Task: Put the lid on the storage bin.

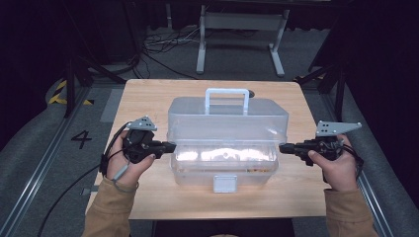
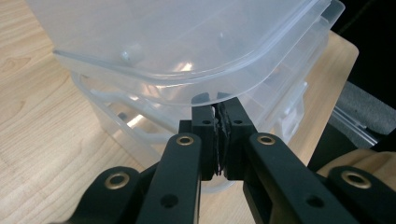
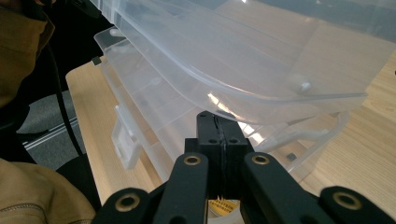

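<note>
A clear plastic storage box (image 1: 227, 126) with a white carry handle (image 1: 227, 94) and a white front latch (image 1: 225, 183) stands in the middle of the wooden table (image 1: 148, 98). Its lid (image 2: 187, 42) (image 3: 261, 60) is tilted up off the base, leaving a gap along the front. My left gripper (image 1: 170, 146) (image 2: 217, 100) points at the box's left end, jaws together, tips just under the lid's rim with nothing between them. My right gripper (image 1: 282, 147) (image 3: 216, 116) mirrors it at the right end, shut, tips under the lid's edge.
An inner tray (image 3: 154, 102) lies in the base under the raised lid. A metal stand (image 1: 242, 29) and loose cables (image 1: 163, 44) are on the floor beyond the table. A floor rail (image 1: 29, 192) runs along the left. Bare wood lies in front of the box.
</note>
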Tool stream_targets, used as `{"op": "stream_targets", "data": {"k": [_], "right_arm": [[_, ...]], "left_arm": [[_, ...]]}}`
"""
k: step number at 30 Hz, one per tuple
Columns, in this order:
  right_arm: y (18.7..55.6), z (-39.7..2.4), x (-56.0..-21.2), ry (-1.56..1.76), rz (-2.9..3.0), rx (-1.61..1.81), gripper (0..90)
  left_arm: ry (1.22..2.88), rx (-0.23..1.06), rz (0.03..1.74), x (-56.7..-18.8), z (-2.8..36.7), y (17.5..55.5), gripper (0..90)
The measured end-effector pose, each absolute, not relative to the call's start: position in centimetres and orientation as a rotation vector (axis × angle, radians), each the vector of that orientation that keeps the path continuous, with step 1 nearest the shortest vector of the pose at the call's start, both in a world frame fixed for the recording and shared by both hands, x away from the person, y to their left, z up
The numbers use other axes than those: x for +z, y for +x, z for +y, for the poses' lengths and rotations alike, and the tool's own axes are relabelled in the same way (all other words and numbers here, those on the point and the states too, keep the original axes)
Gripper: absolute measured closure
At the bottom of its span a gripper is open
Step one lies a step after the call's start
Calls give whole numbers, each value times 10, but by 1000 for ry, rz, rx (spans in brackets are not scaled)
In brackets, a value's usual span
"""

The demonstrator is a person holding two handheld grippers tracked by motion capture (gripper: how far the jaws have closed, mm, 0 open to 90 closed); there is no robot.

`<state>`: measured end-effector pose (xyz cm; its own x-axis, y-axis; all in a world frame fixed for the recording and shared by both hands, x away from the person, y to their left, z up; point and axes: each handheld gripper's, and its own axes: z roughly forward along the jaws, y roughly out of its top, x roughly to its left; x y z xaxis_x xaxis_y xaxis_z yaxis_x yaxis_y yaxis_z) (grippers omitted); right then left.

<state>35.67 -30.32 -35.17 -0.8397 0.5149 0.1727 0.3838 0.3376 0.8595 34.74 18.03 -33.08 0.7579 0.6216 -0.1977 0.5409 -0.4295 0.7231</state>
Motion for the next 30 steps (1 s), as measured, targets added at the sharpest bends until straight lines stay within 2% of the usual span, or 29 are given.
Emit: {"op": "stream_targets", "data": {"k": [30], "right_arm": [[351, -298, -351, 809, 2644, 1327, 900]], "left_arm": [[2309, 105, 858, -334, 176, 345, 864]]}}
